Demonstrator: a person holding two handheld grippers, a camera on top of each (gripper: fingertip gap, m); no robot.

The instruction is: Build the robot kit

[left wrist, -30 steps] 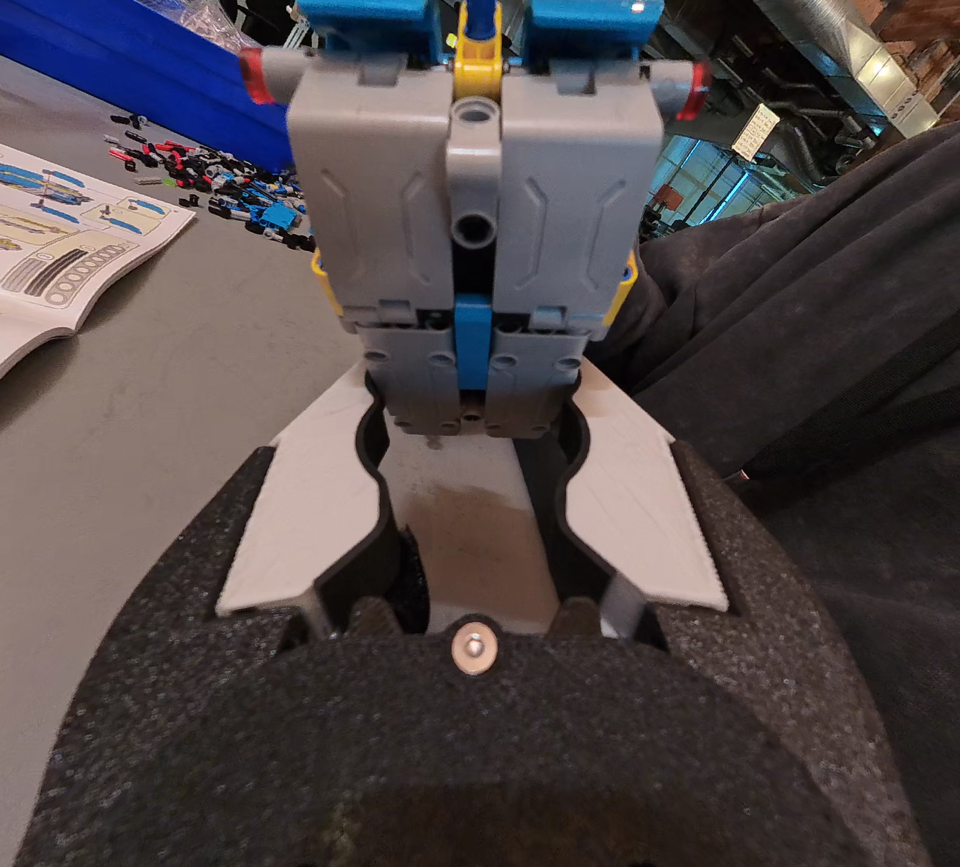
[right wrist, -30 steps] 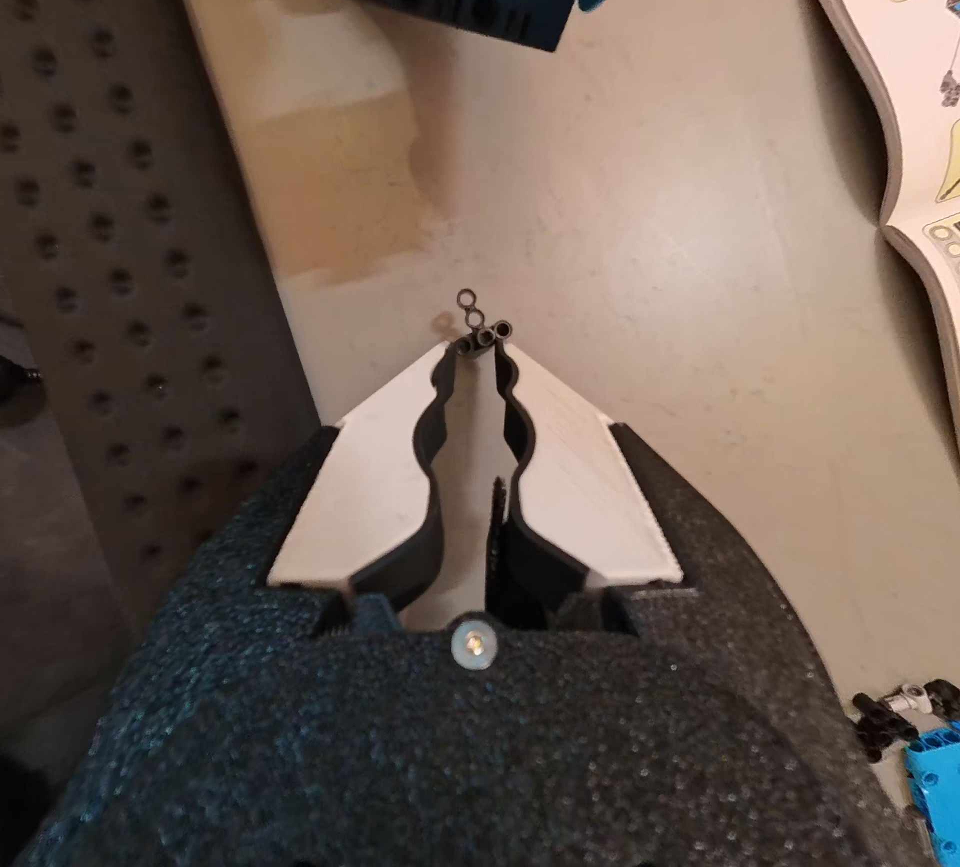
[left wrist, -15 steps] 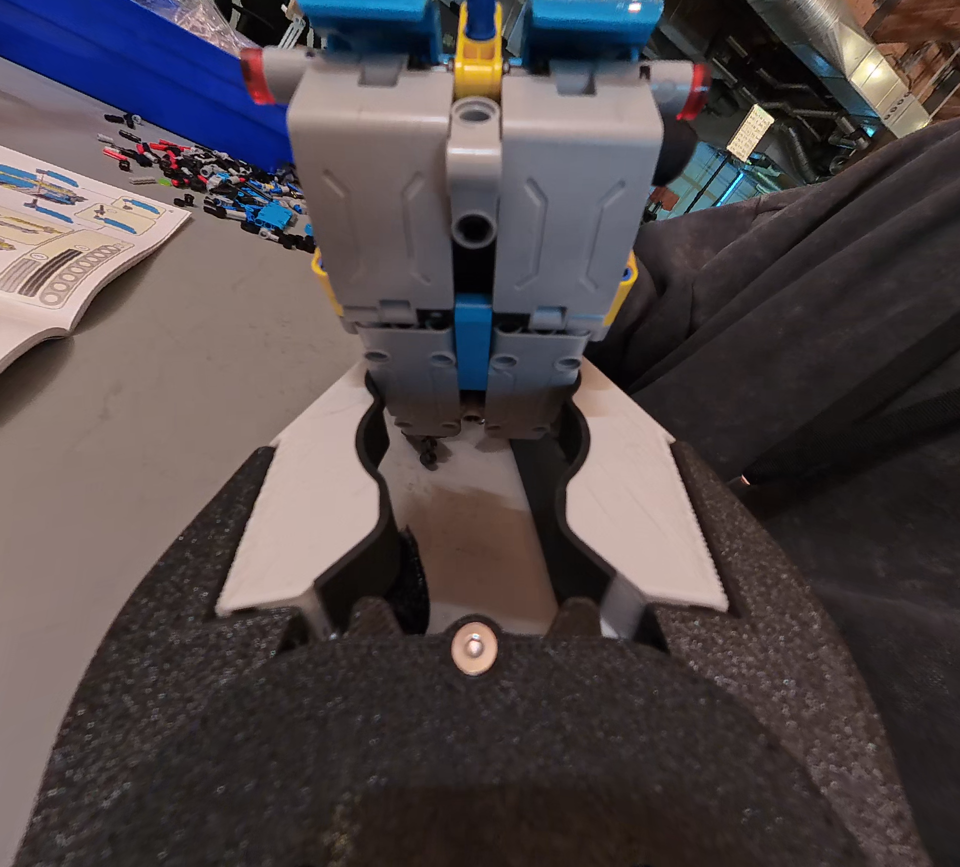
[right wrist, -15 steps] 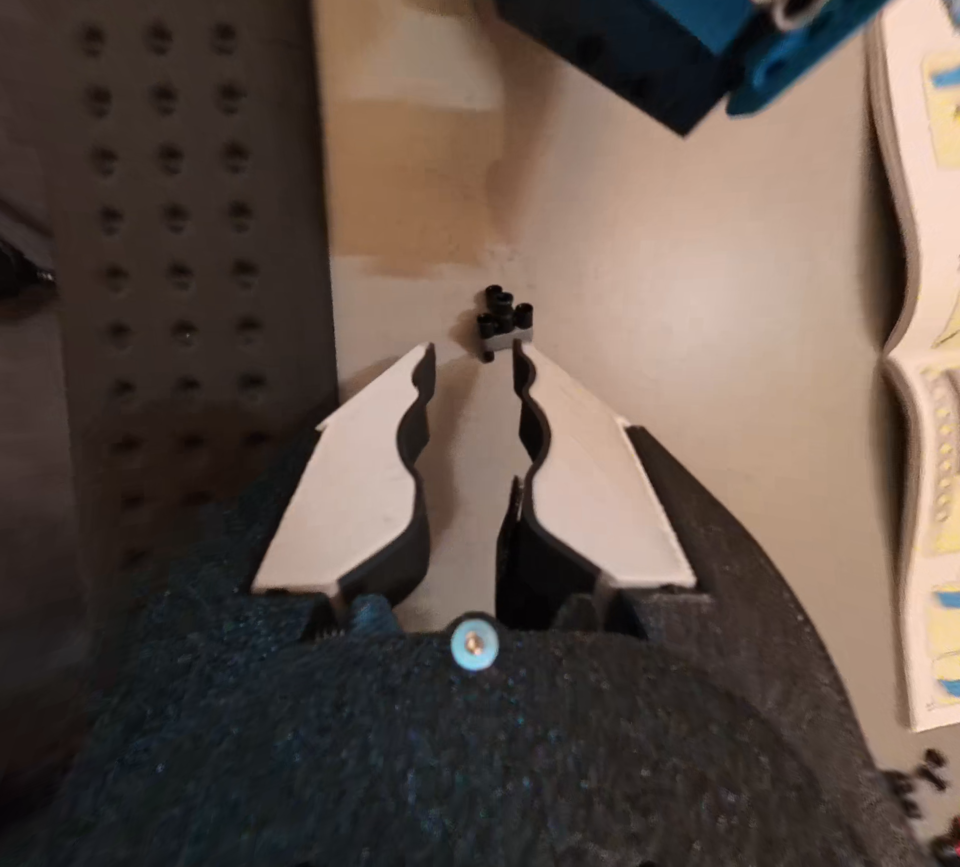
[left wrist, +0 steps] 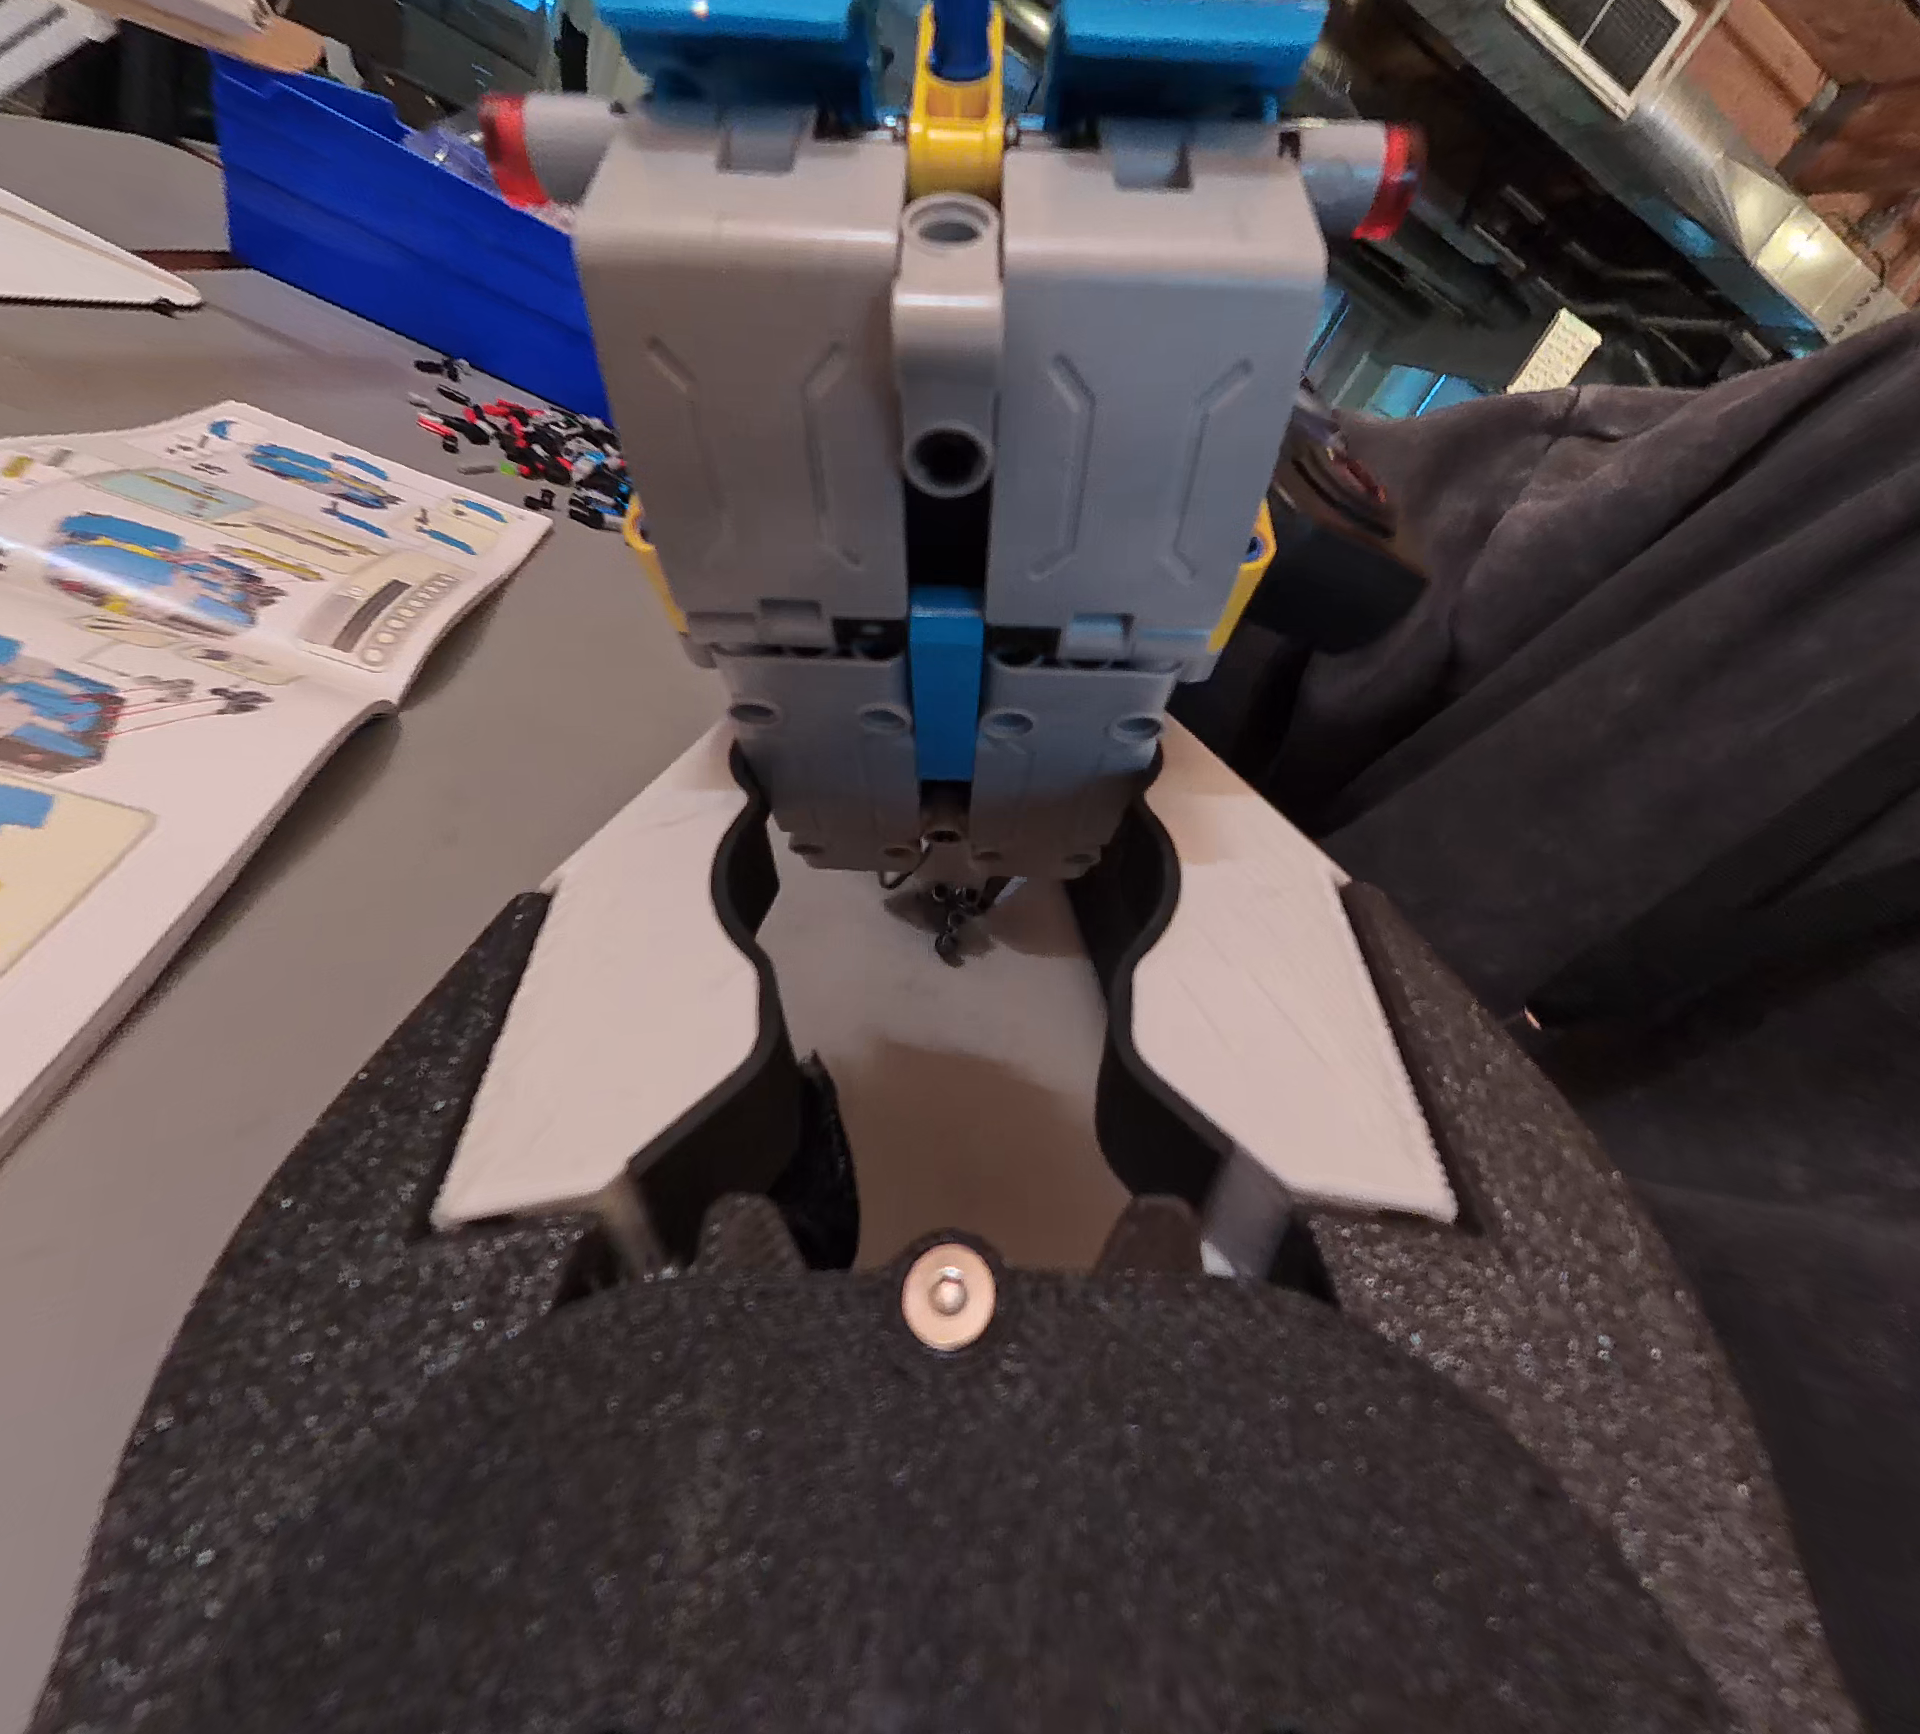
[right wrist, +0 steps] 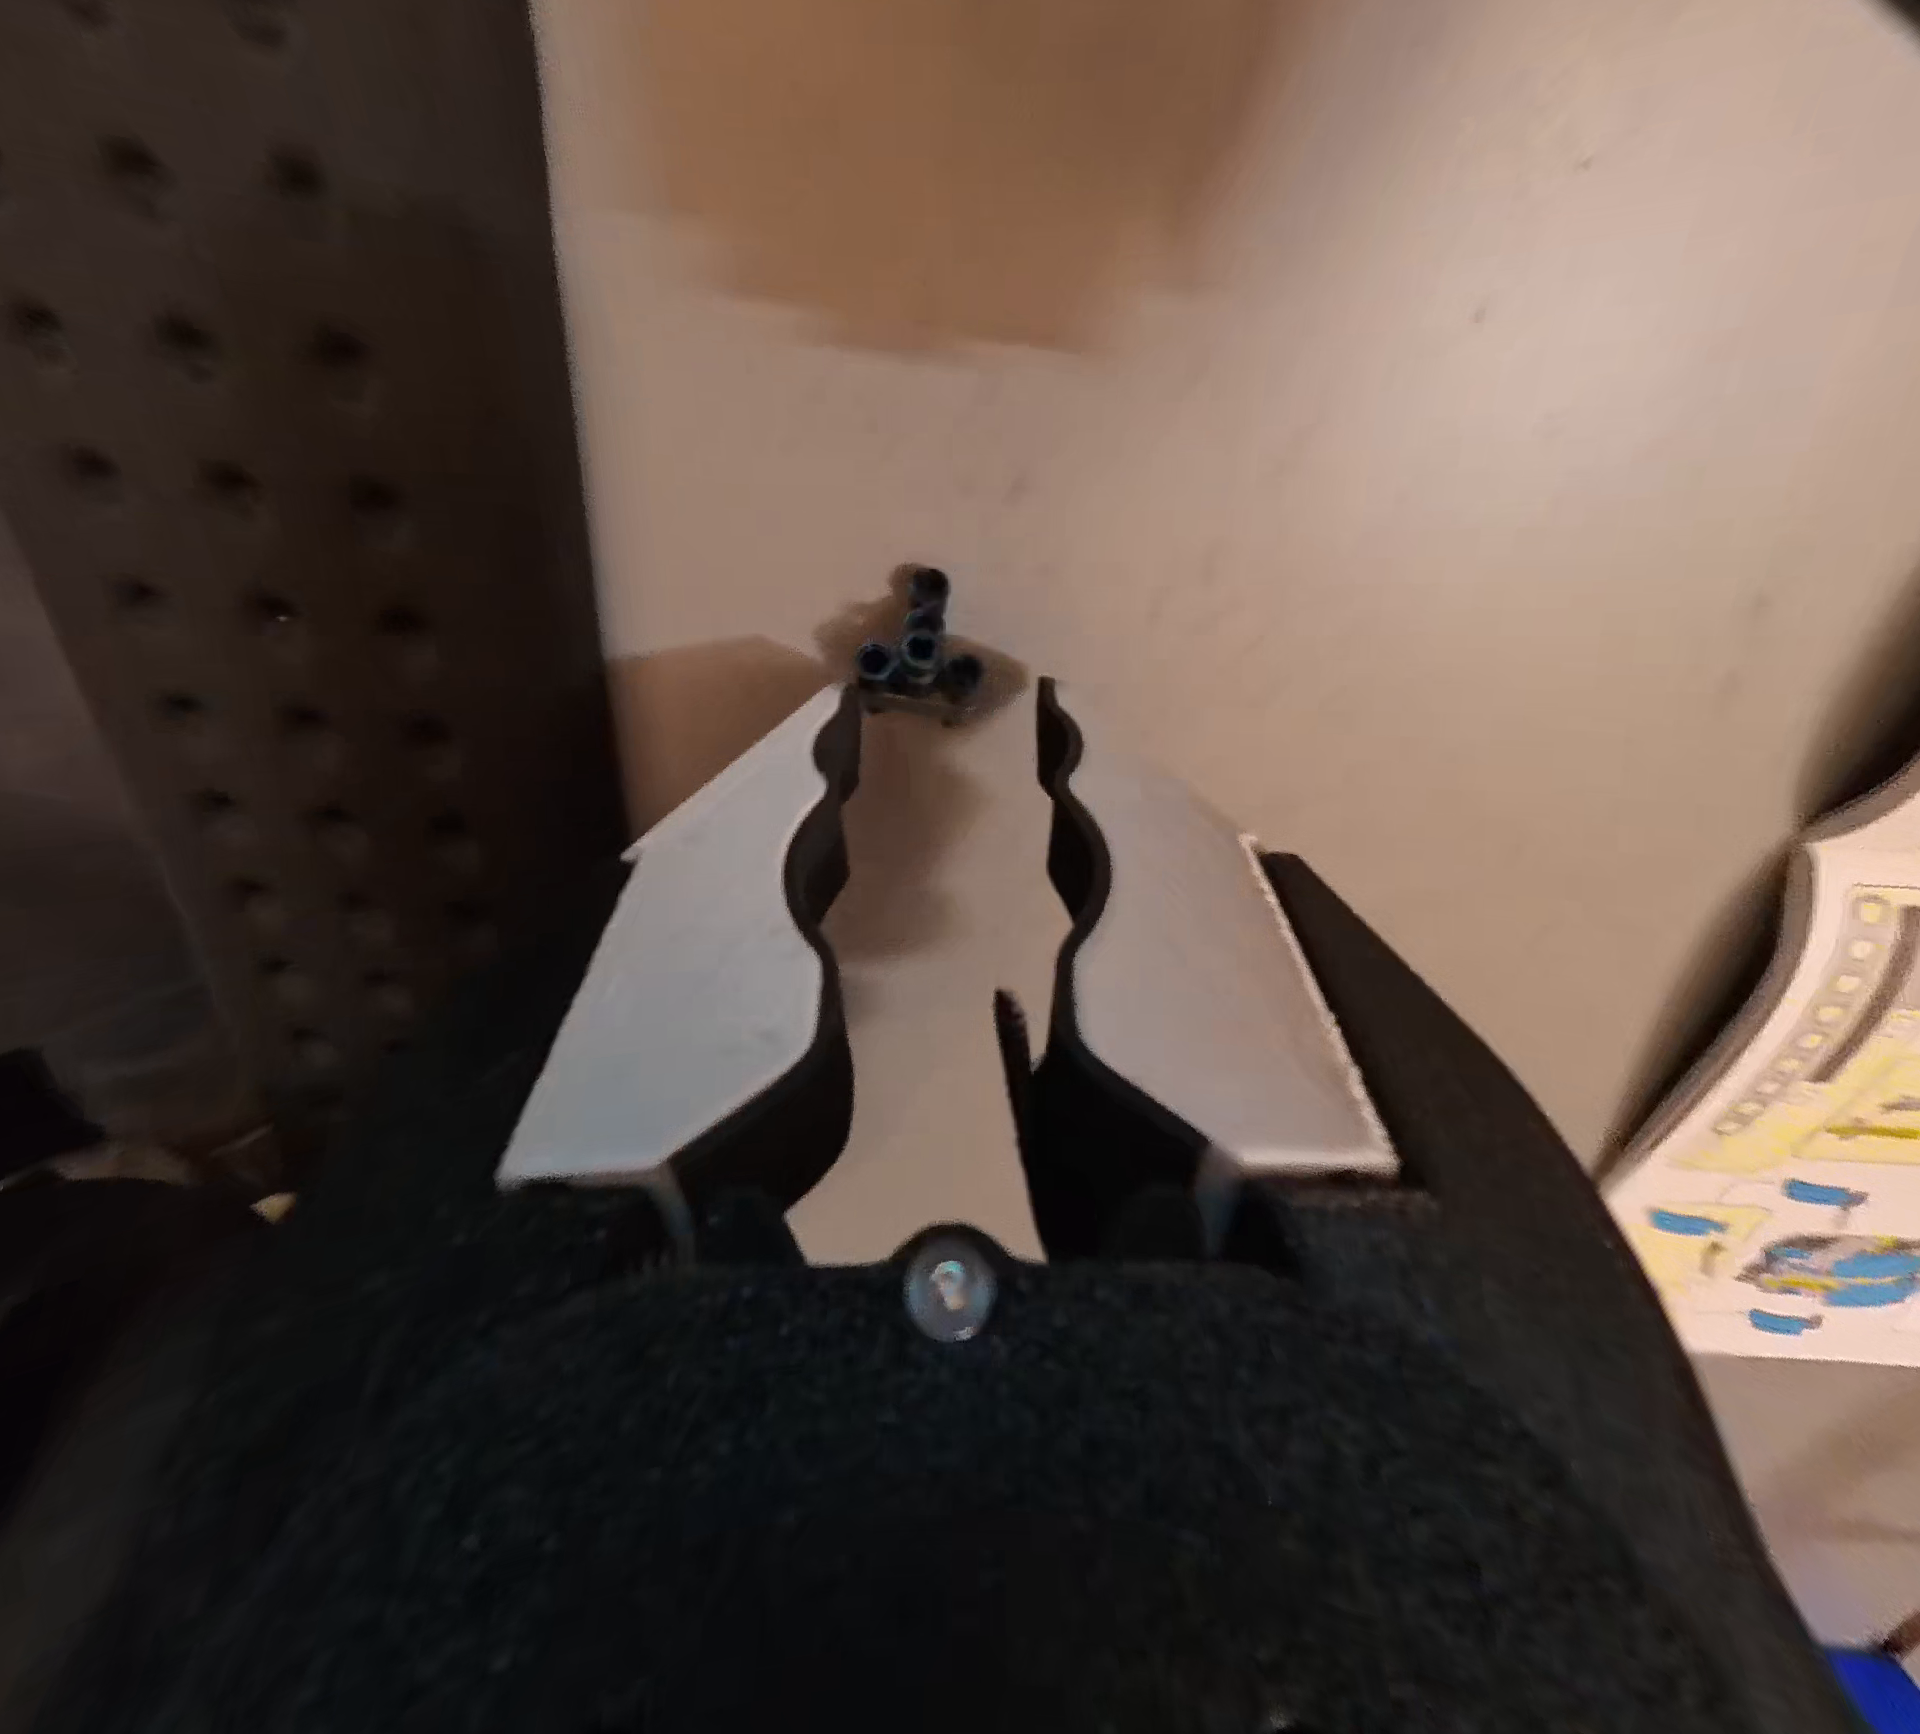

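Fingers [left wrist: 665, 1009] of our left gripper [left wrist: 945, 811] are clamping the lower grey section of a brick-built model [left wrist: 945, 396], holding it upright above the desk [left wrist: 499, 811]; the model is showing grey panels, blue blocks on top, a yellow piece in the middle and red caps at its upper corners. Our right gripper [right wrist: 940, 697] is pointing down at the pale desk with its fingers [right wrist: 717, 957] spread apart and gripping nothing. We are seeing a dark garment [left wrist: 1621, 697] lying to the right of the model, and a blue bin [left wrist: 384, 219] sitting at the far left. An open instruction booklet [left wrist: 208, 645] is lying flat on the desk to the left of the model, with a scatter of small loose parts [left wrist: 520, 437] between it and the bin. Just beyond our right fingertips, nearer the left one, a small black connector piece [right wrist: 914, 645] is sitting on the desk, though blur is keeping us from telling whether the left tip is touching it.
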